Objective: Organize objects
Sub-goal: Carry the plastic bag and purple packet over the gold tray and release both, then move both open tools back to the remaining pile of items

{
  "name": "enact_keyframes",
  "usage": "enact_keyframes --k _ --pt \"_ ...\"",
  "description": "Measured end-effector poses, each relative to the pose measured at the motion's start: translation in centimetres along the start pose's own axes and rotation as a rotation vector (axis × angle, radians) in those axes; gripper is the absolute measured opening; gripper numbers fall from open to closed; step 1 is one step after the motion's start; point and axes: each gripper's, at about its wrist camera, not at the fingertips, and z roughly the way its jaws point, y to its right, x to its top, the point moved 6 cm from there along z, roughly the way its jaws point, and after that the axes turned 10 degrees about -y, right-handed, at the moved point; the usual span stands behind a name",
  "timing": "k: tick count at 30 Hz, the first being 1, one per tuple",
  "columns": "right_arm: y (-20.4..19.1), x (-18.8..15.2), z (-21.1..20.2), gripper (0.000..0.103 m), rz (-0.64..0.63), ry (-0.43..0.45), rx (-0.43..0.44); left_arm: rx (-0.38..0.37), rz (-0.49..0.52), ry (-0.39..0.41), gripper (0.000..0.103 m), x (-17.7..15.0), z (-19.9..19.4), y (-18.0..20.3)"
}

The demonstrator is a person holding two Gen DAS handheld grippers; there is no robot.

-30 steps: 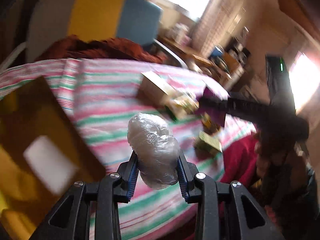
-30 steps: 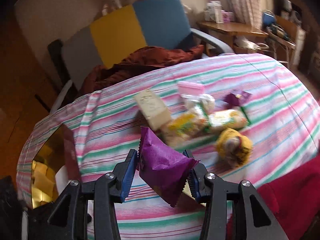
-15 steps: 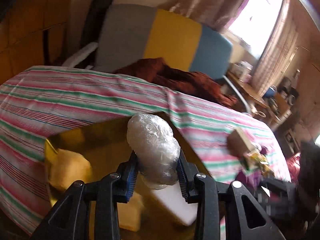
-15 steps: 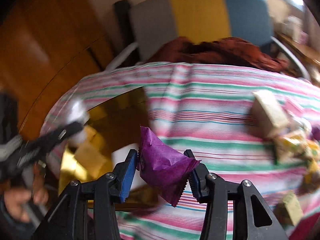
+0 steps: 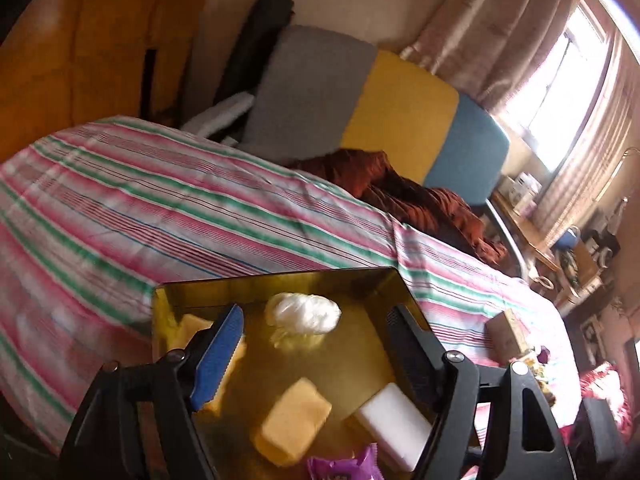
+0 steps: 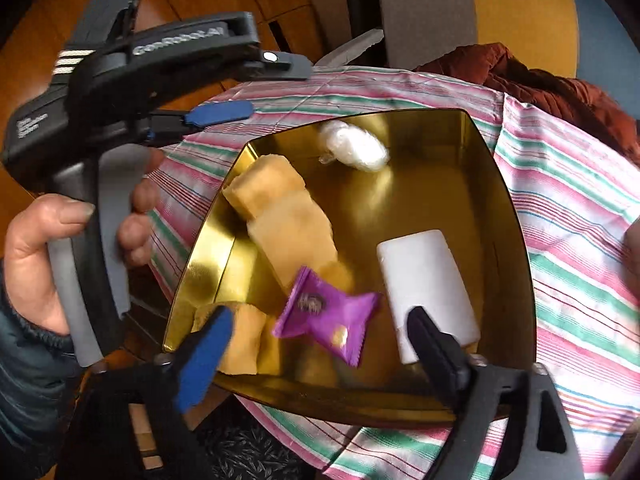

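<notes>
Both grippers over gold tin (image 6: 516, 240), pointing down into it.

Left gripper (image 5: 316, 348): jaws opening, nothing between. White wrapped ball (image 5: 303, 312) lies in tin's far corner, just ahead of it.

Right gripper (image 6: 316, 344): jaws opening wide, nothing pinched. Purple candy packet (image 6: 326, 316) lies in tin between its fingers, not touched, long way slanting across.

More snacks (image 5: 510, 334) wait far off on striped cloth (image 5: 160, 208), toward right side. Right gripper likely nearer. Next move: swing back there.
</notes>
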Motion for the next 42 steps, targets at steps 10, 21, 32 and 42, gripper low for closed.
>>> enact_keyframes --k 10,21,32,42 --pt "-0.2 -0.4 -3.1 0.103 -0.08 0.188 -0.28 0.139 0.0 0.072 0.076 -5.1 -3.4 -0.8" --pt "0.1 -0.3 -5.5 0.103 -0.085 0.344 -0.405 0.252 0.036 0.116 0.076 -8.1 -5.5 -0.3" --pt "3.6 -1.8 -7.0 0.103 0.069 0.383 -0.342 0.225 0.079 0.091 0.076 -9.1 -5.5 1.8" --pt "7.3 -3.0 -9.0 0.103 0.141 0.4 -0.407 0.187 0.164 0.068 0.076 -9.6 -4.8 5.0"
